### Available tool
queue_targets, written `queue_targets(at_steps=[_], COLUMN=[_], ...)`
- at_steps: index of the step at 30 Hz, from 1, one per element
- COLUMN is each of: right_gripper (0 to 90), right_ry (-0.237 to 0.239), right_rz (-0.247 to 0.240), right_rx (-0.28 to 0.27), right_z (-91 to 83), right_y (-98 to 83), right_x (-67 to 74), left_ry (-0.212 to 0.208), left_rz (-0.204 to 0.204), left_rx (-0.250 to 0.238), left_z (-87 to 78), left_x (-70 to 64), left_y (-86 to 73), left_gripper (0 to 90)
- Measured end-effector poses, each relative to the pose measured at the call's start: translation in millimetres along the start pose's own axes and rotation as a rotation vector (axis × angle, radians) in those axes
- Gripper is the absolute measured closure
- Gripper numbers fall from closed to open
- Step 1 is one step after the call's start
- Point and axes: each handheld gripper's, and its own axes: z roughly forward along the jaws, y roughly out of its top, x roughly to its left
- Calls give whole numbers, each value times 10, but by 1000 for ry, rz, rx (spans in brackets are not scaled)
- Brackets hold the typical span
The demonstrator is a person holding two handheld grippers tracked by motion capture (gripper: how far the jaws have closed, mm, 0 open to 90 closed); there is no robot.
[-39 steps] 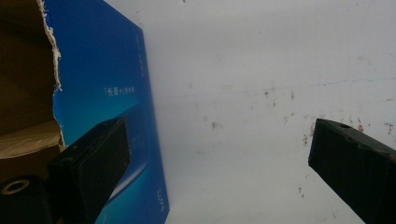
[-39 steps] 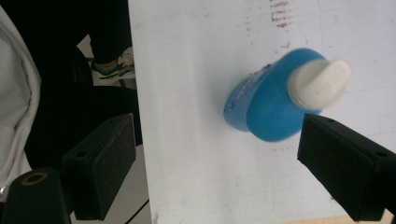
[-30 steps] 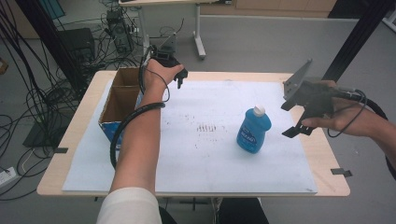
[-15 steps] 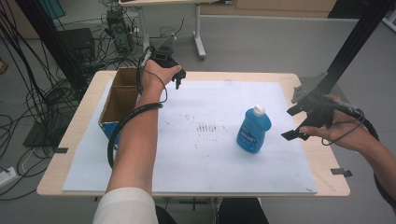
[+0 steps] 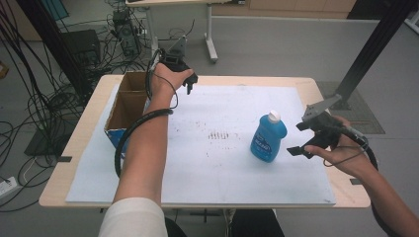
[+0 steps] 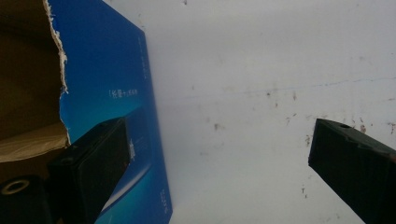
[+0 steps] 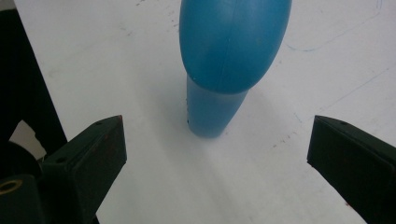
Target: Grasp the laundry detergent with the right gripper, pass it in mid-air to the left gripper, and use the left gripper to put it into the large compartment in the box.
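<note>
Right gripper (image 5: 300, 138): held at right of frame, just beside the bottle; jaws spread wide, just been opening, nothing pinched between them
Blue bottle (image 5: 268, 137): stood upright, right of centre on the white sheet (image 5: 222, 168)
Left gripper (image 5: 190, 85): held open at upper left, over the cardboard box's (image 5: 129, 106) edge; nothing gripped

A light wooden table (image 5: 323, 84) topped with a white, ink-speckled sheet (image 5: 232, 163) stands on a grey floor (image 5: 286, 44). Tangled black cables (image 5: 34, 106) spread at the left. At the far side stands a white-legged desk (image 5: 210, 34). A black metal post (image 5: 375, 49) slants at the right.
</note>
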Motion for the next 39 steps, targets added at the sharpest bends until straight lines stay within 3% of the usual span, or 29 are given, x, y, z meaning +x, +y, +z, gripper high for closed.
queue_targets(at_steps=[14,39], right_gripper=[33,30], right_ry=[-31,-127], right_rz=[84,143], right_rx=[-106,-207], right_z=[303,621], right_y=[-195,-213], right_x=[37,120], left_ry=[-4,-2], left_rz=[-3,-2], left_rx=[0,-3], left_z=[26,30], left_x=[13,7], left_y=[-12,-25], left_gripper=[61,61])
